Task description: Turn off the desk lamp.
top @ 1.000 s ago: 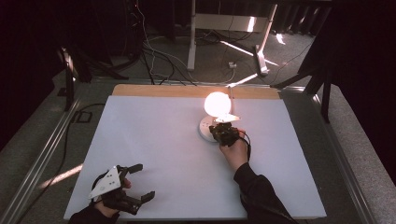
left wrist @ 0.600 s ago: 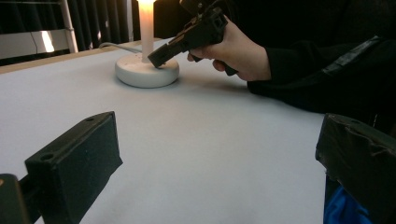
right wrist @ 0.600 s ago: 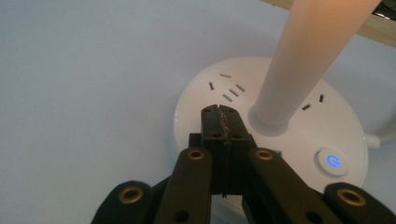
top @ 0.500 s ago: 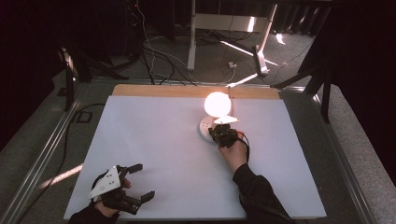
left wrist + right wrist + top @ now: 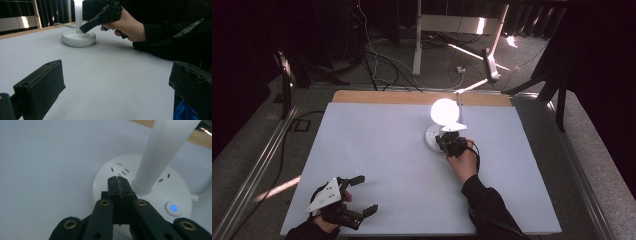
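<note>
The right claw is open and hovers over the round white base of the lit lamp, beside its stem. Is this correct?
Not fully. The right claw is shut, its jaws pressed together with nothing between them, as the right gripper view shows. The rest is correct: it is over the round white base of the lit lamp, beside the stem.

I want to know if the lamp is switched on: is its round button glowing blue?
Yes, the round power button on the white round lamp base glows blue in the right gripper view.
</note>
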The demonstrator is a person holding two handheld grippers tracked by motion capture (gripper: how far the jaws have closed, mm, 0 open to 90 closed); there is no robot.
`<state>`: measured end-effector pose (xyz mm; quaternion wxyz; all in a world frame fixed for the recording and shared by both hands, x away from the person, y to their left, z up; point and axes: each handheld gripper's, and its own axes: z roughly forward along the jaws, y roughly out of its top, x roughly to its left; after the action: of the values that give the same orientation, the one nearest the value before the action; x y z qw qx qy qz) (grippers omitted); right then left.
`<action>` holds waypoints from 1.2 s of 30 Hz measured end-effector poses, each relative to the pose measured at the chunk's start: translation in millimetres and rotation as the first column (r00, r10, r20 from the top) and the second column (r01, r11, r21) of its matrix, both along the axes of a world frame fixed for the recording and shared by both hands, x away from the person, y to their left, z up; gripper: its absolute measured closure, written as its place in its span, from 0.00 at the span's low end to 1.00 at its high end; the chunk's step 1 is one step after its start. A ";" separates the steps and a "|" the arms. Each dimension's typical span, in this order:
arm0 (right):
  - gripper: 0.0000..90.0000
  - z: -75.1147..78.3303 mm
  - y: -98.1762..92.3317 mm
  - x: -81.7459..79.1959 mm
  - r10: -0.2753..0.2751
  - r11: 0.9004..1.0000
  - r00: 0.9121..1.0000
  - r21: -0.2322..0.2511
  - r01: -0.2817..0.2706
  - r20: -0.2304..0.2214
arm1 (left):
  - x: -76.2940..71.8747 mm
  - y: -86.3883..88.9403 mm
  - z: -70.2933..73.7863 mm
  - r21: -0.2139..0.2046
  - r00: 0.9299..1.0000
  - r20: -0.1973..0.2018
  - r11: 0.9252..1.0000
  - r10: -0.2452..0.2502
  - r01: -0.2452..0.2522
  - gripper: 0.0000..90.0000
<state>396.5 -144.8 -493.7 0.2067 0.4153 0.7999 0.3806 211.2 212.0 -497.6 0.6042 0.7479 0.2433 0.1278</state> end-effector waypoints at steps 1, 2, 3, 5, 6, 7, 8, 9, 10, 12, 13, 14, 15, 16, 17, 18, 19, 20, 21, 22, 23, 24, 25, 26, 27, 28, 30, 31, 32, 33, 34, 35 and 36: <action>1.00 3.0 -0.1 -0.8 0.000 1.000 1.000 0.009 0.000 0.007 | 0.1 0.0 0.0 -0.001 1.000 -0.001 1.000 0.001 -0.001 0.01; 1.00 5.6 -0.3 -1.5 0.001 1.000 1.000 0.015 -0.001 0.011 | 0.4 0.1 -0.1 0.001 1.000 -0.002 1.000 0.001 -0.001 0.01; 1.00 7.9 -0.2 -2.0 0.004 1.000 1.000 0.016 -0.004 0.015 | 0.4 0.1 -0.2 0.002 1.000 -0.003 1.000 0.000 0.000 0.01; 1.00 11.0 0.1 -2.7 0.005 1.000 1.000 0.016 -0.005 0.020 | 0.1 -0.3 -0.1 0.005 1.000 0.001 1.000 -0.001 0.001 0.01; 1.00 12.2 -0.1 -3.0 0.005 1.000 1.000 0.018 -0.005 0.021 | -0.1 -0.4 0.0 0.004 1.000 0.002 1.000 -0.001 0.001 0.01; 1.00 13.2 -0.2 -3.2 0.004 1.000 1.000 0.019 -0.004 0.022 | -0.2 -0.4 0.1 0.001 1.000 0.000 1.000 -0.001 0.001 0.01; 1.00 13.8 -0.3 -3.4 0.004 1.000 1.000 0.023 -0.005 0.025 | -0.2 -0.3 0.1 0.001 1.000 0.000 1.000 0.000 0.000 0.01; 1.00 14.4 -0.4 -3.6 0.006 1.000 1.000 0.025 -0.006 0.024 | 0.1 -0.2 0.1 0.001 1.000 0.000 1.000 0.000 0.000 0.01; 1.00 14.7 -0.2 -3.8 0.007 1.000 1.000 0.025 -0.007 0.025 | 0.2 0.0 0.0 0.000 1.000 -0.003 1.000 0.001 -0.001 0.01; 1.00 15.2 0.6 -4.5 0.009 1.000 1.000 0.025 -0.009 0.027 | 0.2 -0.1 0.1 0.003 1.000 0.000 1.000 0.002 -0.002 0.01; 1.00 15.5 0.8 -4.5 0.011 1.000 1.000 0.026 -0.012 0.027 | 0.0 -0.2 0.1 0.005 1.000 0.002 1.000 0.002 -0.002 0.01; 1.00 15.8 0.8 -4.5 0.012 1.000 1.000 0.026 -0.013 0.027 | -0.2 -0.3 0.2 0.003 1.000 0.001 1.000 0.001 -0.001 0.01; 1.00 16.2 1.0 -4.8 0.012 1.000 0.999 0.025 -0.012 0.031 | -0.3 -0.3 0.2 0.001 1.000 0.001 1.000 0.001 -0.001 0.01; 1.00 16.8 1.1 -4.8 0.012 1.000 0.999 0.027 -0.013 0.034 | -0.3 -0.4 0.3 0.002 1.000 0.001 1.000 0.001 -0.001 0.01; 1.00 17.3 1.1 -4.8 0.013 1.000 0.999 0.026 -0.014 0.034 | -0.1 -0.3 0.2 0.000 1.000 0.000 1.000 0.001 -0.001 0.01; 1.00 17.6 1.3 -4.8 0.013 1.000 0.999 0.026 -0.014 0.036 | 0.0 0.0 0.1 -0.001 1.000 -0.002 1.000 0.001 -0.001 0.01; 1.00 17.7 1.2 -4.5 0.013 0.999 0.999 0.029 -0.014 0.037 | 0.1 0.0 0.1 -0.002 1.000 -0.003 1.000 0.002 -0.002 0.01; 1.00 17.6 1.1 -4.2 0.011 0.999 0.999 0.031 -0.012 0.033 | 0.1 0.0 0.1 -0.001 1.000 -0.002 1.000 0.002 -0.002 0.01; 1.00 17.1 1.1 -3.9 0.011 0.999 0.999 0.031 -0.012 0.033 | 0.1 0.1 0.1 -0.002 1.000 -0.002 1.000 0.001 -0.001 0.01; 1.00 16.4 0.8 -3.4 0.013 0.999 0.999 0.029 -0.014 0.033 | 0.1 0.1 0.2 -0.002 1.000 -0.002 1.000 0.001 -0.001 0.01; 1.00 15.5 1.0 -3.2 0.010 1.000 1.000 0.028 -0.011 0.030 | 0.1 0.0 0.1 0.000 1.000 -0.001 1.000 0.002 -0.002 0.01; 1.00 14.5 1.0 -2.9 0.008 1.000 1.000 0.029 -0.009 0.028 | 0.0 0.0 0.1 0.000 1.000 -0.001 1.000 0.001 -0.001 0.01; 1.00 13.3 0.8 -2.6 0.009 1.000 1.000 0.029 -0.010 0.026 | 0.0 0.1 0.1 -0.001 1.000 -0.003 1.000 0.001 -0.001 0.01; 1.00 12.2 0.8 -2.5 0.007 1.000 1.000 0.028 -0.007 0.024 | -0.1 0.1 0.1 0.000 1.000 -0.002 1.000 0.001 -0.001 0.01; 1.00 11.1 0.6 -2.3 0.005 1.000 1.000 0.027 -0.006 0.023 | -0.2 0.2 0.2 -0.001 1.000 -0.002 1.000 0.001 -0.001 0.01; 1.00 9.9 0.5 -1.9 0.005 1.000 1.000 0.028 -0.005 0.020 | -0.2 0.3 0.3 -0.003 1.000 -0.002 1.000 0.002 -0.002 0.01; 1.00 8.0 0.6 -1.4 0.002 1.000 1.000 0.024 -0.002 0.020 | -0.2 0.4 0.2 -0.001 1.000 -0.001 1.000 0.002 -0.002 0.01; 1.00 7.1 0.5 -1.0 0.002 1.000 1.000 0.026 -0.002 0.020 | -0.1 0.4 0.2 -0.002 1.000 -0.002 1.000 0.001 -0.001 0.01; 1.00 6.3 0.6 -0.9 0.001 1.000 1.000 0.024 -0.001 0.015 | -0.1 0.3 0.2 -0.002 1.000 -0.002 1.000 0.001 -0.001 0.01; 1.00 5.4 0.9 -0.9 0.001 1.000 1.000 0.023 -0.001 0.014 | -0.1 0.3 0.2 0.000 1.000 -0.002 1.000 0.001 -0.001 0.01; 1.00 4.5 1.1 -0.9 0.002 1.000 1.000 0.022 -0.002 0.012 | -0.1 0.4 0.2 -0.001 1.000 -0.003 1.000 0.001 -0.001 0.01; 1.00 3.5 1.5 -1.1 0.002 1.000 1.000 0.021 -0.002 0.010 | 0.0 0.4 0.2 0.000 1.000 -0.004 1.000 0.003 -0.003 0.01; 1.00 2.6 1.6 -1.1 0.002 1.000 1.000 0.018 -0.002 0.010 | 0.0 0.5 0.2 -0.001 1.000 -0.003 1.000 0.003 -0.003 0.01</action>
<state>395.4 -143.1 -491.1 0.2067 0.4143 0.7959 0.3901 211.1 212.5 -497.4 0.6039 0.7476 0.2453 0.1274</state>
